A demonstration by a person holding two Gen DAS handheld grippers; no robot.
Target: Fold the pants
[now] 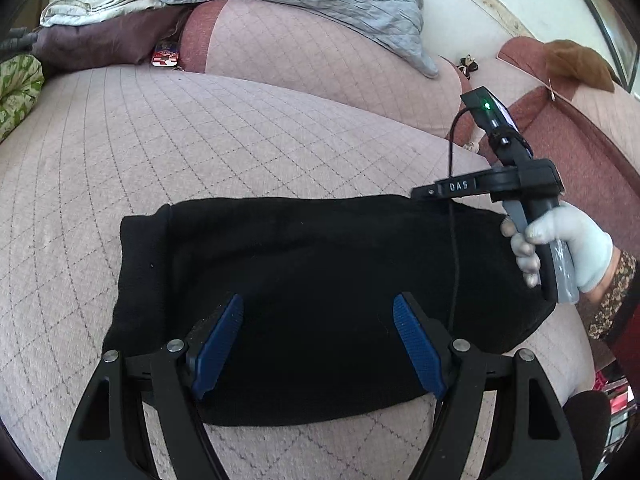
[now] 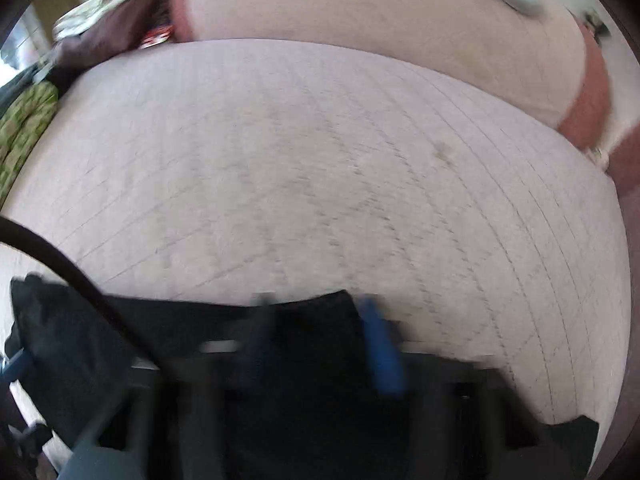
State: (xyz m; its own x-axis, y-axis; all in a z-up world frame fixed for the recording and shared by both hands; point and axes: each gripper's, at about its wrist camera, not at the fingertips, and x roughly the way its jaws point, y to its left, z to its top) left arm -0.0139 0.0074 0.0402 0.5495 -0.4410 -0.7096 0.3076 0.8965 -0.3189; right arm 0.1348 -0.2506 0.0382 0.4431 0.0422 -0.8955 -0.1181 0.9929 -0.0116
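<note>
The black pants (image 1: pixel 320 304), a soft, matte knit folded into a thick rounded rectangle, lie on the pink quilted sofa seat (image 1: pixel 200 152) stitched in diamonds. The left gripper (image 1: pixel 318 340) hovers released above them, its ribbed blue pads (image 1: pixel 218 344) spread wide with dark cloth showing between and beyond them. In the blurred right wrist view, the right gripper (image 2: pixel 320 352) stands narrowed, black fabric between its fingers; whether it is grasping cannot be told. A gloved hand (image 1: pixel 568 248) holds its handle.

The letters "DAS" stand in pale print on the black crossbar of the right hand-held gripper (image 1: pixel 460 187). Nothing else can be read.
</note>
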